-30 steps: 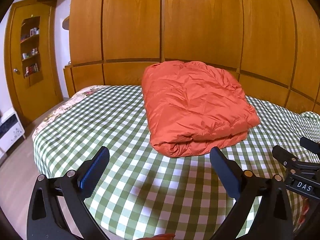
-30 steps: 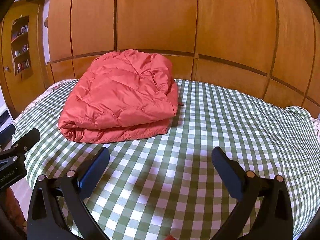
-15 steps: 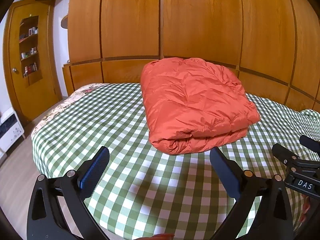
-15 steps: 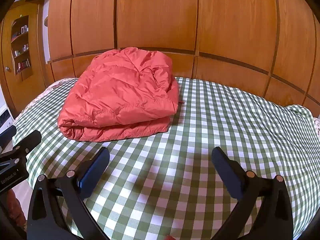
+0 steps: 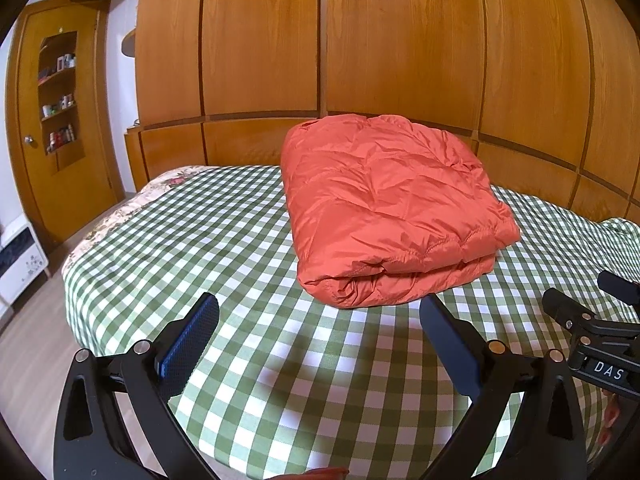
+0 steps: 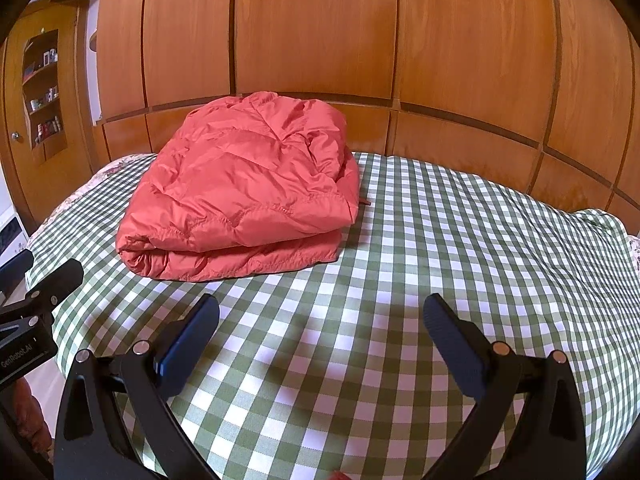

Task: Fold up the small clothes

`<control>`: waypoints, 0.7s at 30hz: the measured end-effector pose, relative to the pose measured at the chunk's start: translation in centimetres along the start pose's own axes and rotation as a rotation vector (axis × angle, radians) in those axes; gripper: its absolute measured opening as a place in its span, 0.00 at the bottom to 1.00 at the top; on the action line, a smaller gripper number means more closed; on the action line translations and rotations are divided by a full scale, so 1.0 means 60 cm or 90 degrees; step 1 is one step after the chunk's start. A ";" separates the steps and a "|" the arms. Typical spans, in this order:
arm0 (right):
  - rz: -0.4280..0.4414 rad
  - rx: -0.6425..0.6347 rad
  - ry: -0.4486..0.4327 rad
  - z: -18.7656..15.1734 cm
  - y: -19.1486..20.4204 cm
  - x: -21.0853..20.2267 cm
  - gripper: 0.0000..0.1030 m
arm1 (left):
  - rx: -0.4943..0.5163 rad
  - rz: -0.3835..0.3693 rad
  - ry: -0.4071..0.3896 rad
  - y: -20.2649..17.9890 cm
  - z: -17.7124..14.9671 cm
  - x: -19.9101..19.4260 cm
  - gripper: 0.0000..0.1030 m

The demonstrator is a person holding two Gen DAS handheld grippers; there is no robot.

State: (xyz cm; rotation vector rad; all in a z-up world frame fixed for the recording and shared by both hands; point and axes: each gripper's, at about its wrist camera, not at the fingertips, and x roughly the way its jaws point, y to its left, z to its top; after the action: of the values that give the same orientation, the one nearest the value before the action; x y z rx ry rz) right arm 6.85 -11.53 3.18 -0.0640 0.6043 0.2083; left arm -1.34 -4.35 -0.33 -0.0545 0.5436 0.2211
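Left view: jacket (image 5: pixel 390 208) folded on bed (image 5: pixel 200 240), ahead of left gripper (image 5: pixel 320 334), spread wide, empty. Right view: right gripper (image 6: pixel 320 336) equally wide, empty. Probably light, puffy, slippery; best pinched at stitched hem.

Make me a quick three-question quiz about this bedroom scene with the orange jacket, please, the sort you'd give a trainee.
1. True or false: the left gripper is clamped on the orange jacket.
2. What pattern covers the bed?
3. The jacket is: A) spread flat, B) folded into a bundle, C) hanging on the wooden wall panels.

Key:
1. False; both it and the right gripper are open, short of the jacket.
2. Green and white checks.
3. B.
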 end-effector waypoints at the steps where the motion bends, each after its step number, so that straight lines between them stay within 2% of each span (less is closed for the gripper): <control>1: 0.000 0.001 -0.001 0.000 0.000 0.000 0.98 | -0.001 0.000 0.000 0.000 0.000 0.000 0.96; 21: 0.002 0.000 0.001 -0.001 0.001 0.000 0.98 | 0.008 -0.006 0.009 -0.001 -0.002 0.000 0.96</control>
State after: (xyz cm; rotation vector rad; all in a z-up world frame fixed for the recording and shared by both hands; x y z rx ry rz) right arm 6.83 -11.47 3.14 -0.0637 0.6056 0.2117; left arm -1.37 -4.44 -0.46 -0.0461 0.5584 0.2075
